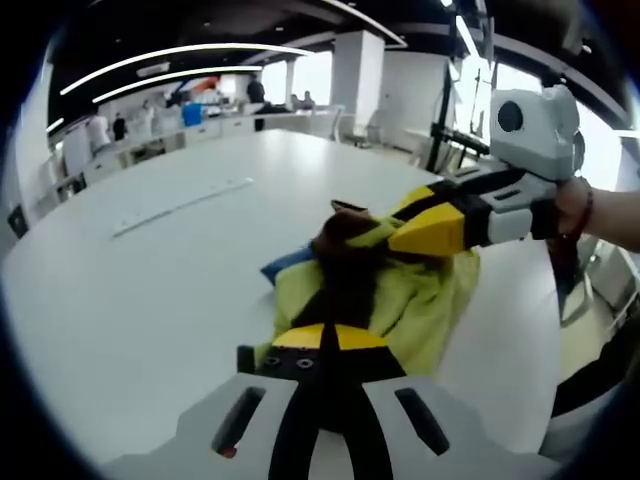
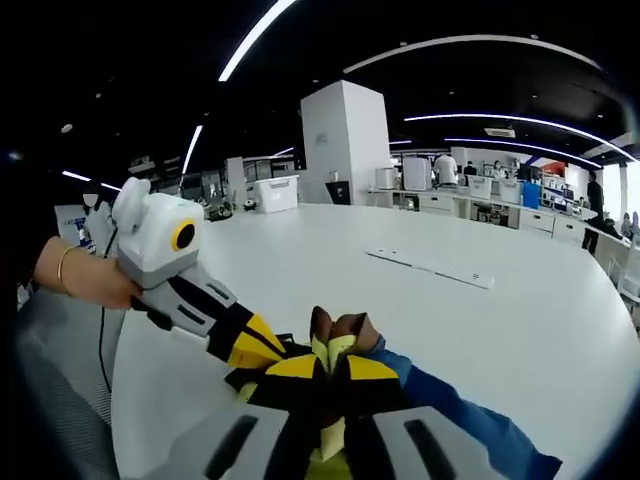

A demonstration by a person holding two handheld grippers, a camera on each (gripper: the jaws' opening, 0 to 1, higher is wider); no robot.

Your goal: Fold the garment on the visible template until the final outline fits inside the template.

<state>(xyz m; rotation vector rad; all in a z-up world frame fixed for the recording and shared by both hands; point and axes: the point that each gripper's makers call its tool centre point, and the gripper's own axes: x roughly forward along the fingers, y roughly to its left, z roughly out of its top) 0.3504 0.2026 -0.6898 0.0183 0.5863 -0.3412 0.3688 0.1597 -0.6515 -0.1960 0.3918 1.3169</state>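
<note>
A yellow-green garment (image 1: 420, 300) with a brown part (image 1: 345, 232) lies bunched on the white table (image 1: 150, 300). My left gripper (image 1: 320, 340) is shut on its near edge, with dark cloth between the yellow tips. From the right comes my right gripper (image 1: 430, 228), shut on the cloth beside the brown part. In the right gripper view my right gripper (image 2: 322, 372) pinches yellow-green cloth (image 2: 330, 432), with the brown part (image 2: 340, 328) just ahead. The left gripper (image 2: 255, 348) reaches in from the left, close beside it. A blue piece (image 2: 450, 412) (image 1: 285, 265) sticks out from under the garment; whether it is cloth or template I cannot tell.
A long white strip (image 1: 180, 205) (image 2: 430, 268) lies flat farther out on the table. The table edge (image 1: 500, 400) curves near the garment. A grey mesh chair (image 2: 50, 400) stands off that edge. Desks and people are far behind.
</note>
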